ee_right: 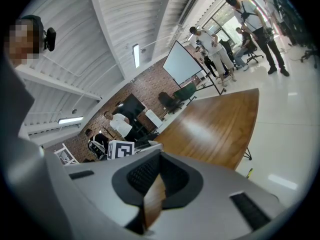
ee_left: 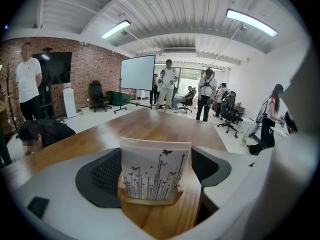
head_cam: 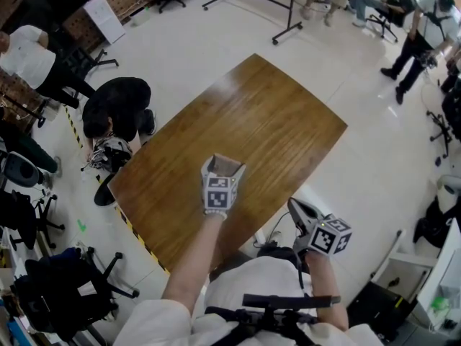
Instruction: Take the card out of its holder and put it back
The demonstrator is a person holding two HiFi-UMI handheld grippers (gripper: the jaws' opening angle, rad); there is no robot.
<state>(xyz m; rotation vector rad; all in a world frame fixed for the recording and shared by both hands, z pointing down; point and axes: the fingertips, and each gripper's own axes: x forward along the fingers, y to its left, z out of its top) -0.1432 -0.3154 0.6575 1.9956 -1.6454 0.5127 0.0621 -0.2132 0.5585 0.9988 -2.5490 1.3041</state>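
Left claw (head_cam: 224,166): jaws closed on the holder (ee_left: 150,199), one pad against each side. Holder stands upright on the tabletop (head_cam: 266,114), near its close edge. Card (ee_left: 156,169) sits in the holder, between the pads, butterfly print facing the claw's camera. Right claw (head_cam: 295,207): to the right of the left one, just off the tabletop edge, jaws all but together with a thin slit between them. Beyond the left claw: more tabletop, then a whiteboard (ee_left: 137,72) and standing people (ee_left: 168,83).
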